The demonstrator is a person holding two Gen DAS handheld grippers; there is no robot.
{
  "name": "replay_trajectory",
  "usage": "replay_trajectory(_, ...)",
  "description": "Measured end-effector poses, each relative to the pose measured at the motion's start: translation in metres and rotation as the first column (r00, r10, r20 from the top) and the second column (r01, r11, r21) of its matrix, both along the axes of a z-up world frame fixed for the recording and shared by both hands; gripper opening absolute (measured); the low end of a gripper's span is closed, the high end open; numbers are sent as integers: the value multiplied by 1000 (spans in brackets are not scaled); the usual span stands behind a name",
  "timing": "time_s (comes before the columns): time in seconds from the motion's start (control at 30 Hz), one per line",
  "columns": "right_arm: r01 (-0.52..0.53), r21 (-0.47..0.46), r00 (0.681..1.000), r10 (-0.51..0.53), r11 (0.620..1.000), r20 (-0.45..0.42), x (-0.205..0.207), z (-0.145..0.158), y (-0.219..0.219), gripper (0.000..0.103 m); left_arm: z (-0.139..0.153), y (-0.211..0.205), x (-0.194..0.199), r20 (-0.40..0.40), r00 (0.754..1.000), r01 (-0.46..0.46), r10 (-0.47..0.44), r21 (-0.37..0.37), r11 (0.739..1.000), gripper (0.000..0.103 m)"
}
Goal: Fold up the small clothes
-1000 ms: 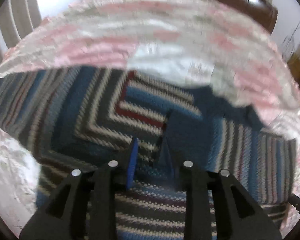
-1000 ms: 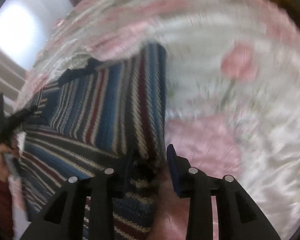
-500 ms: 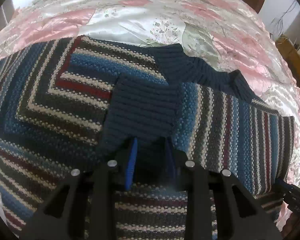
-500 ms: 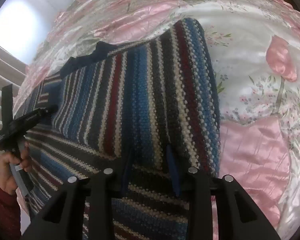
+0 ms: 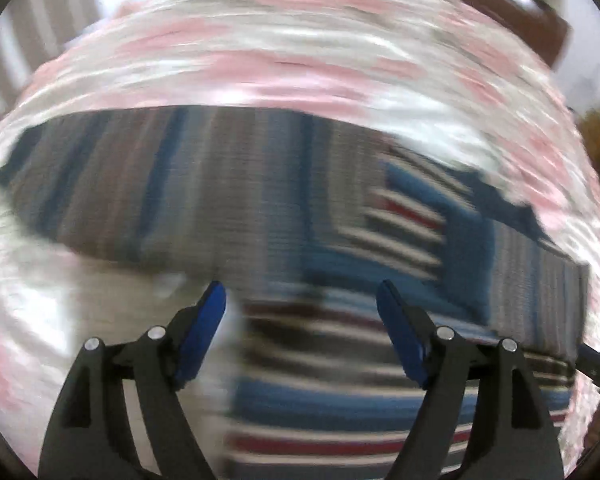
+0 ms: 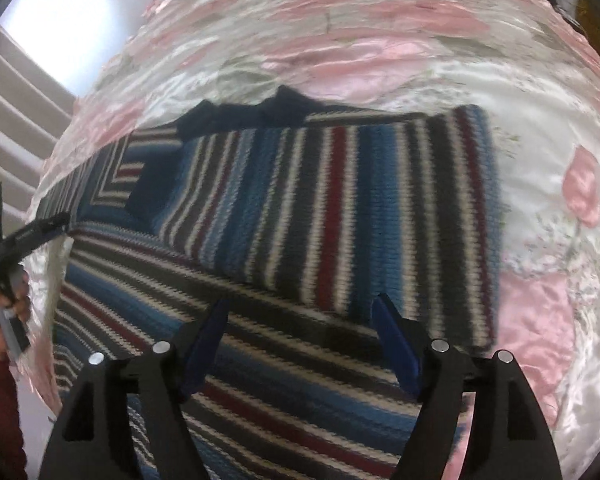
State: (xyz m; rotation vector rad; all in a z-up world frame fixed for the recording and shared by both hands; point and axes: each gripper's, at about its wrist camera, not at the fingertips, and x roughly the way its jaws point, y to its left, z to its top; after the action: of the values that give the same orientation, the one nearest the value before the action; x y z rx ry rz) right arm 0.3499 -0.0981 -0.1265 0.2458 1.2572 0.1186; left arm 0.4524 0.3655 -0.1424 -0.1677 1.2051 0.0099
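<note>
A knitted sweater [image 6: 340, 208] with blue, black, white and dark red stripes lies flat on a pink and white floral bedspread [image 6: 380, 48]. One sleeve is folded across its body, the navy collar [image 6: 244, 114] at the far side. My right gripper [image 6: 300, 312] hovers open just above the sweater, nothing between its blue fingers. The left wrist view is motion-blurred; there the sweater [image 5: 340, 220] spreads across the middle and my left gripper [image 5: 300, 296] stands open over its near left edge, holding nothing. The left gripper [image 6: 24, 236] also shows at the far left of the right wrist view.
The satin bedspread [image 5: 300, 60] surrounds the sweater on all sides. A dark wooden headboard [image 5: 520, 8] lies beyond the bed. A bright window [image 6: 60, 20] and pale curtain folds stand at the left. A hand [image 6: 0, 320] in a red sleeve holds the left gripper.
Both grippers were shut on the sweater half a second ago; both have let go, opened wide and pulled back. The folded part now lies flat. The left view swung left.
</note>
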Motion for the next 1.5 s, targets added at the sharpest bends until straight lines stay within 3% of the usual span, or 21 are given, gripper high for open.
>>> replay_trajectory(0.07, -8, -4, 1000, 8, 1000, -10, 6, -3, 9, 76, 2, 49, 4, -11, 997, -79, 80, 46, 996, 77)
replay_trajectory(0.23, -21, -27, 999, 20, 999, -33, 17, -13, 21, 76, 3, 142, 11, -26, 969, -244, 246, 51, 968, 77)
replay_trajectory(0.4, -15, -41, 998, 13, 999, -57, 22, -24, 19, 77, -10, 204, 24, -45, 932, -361, 360, -13, 933, 76)
replay_trajectory(0.67, -10, -49, 998, 7, 999, -69, 25, -37, 14, 78, -27, 249, 44, -19, 886, -460, 464, -164, 872, 76)
replay_trajectory(0.7, -10, -47, 998, 6, 999, -66, 25, -38, 14, 78, -29, 250, 47, -15, 880, -470, 475, -176, 865, 73)
replay_trajectory(0.77, -11, -45, 998, 8, 999, -60, 25, -39, 14, 79, -31, 250, 52, -7, 873, -481, 487, -170, 860, 54)
replay_trajectory(0.83, -16, -49, 998, 13, 999, -57, 24, -41, 15, 80, -31, 249, 54, 2, 871, -484, 491, -172, 858, 22)
replay_trajectory(0.87, -18, -50, 998, 16, 999, -55, 24, -41, 15, 80, -31, 249, 54, 4, 871, -481, 491, -191, 855, 14)
replay_trajectory(0.93, -22, -49, 999, 20, 999, -50, 24, -41, 15, 81, -29, 247, 52, 15, 867, -481, 498, -236, 845, 13)
replay_trajectory(1.03, -19, -34, 999, 17, 999, -43, 22, -40, 13, 81, -19, 244, 46, 74, 867, -465, 493, -237, 853, 12)
replay_trajectory(1.2, -8, -5, 1000, 8, 1000, -29, 17, -33, 7, 81, 11, 213, 42, 192, 882, -385, 430, -229, 894, 12)
replay_trajectory(1.5, -20, -12, 1000, 20, 1000, 12, 2, -13, 3, 80, 70, 97, 28, 345, 919, -113, 191, -234, 966, 11)
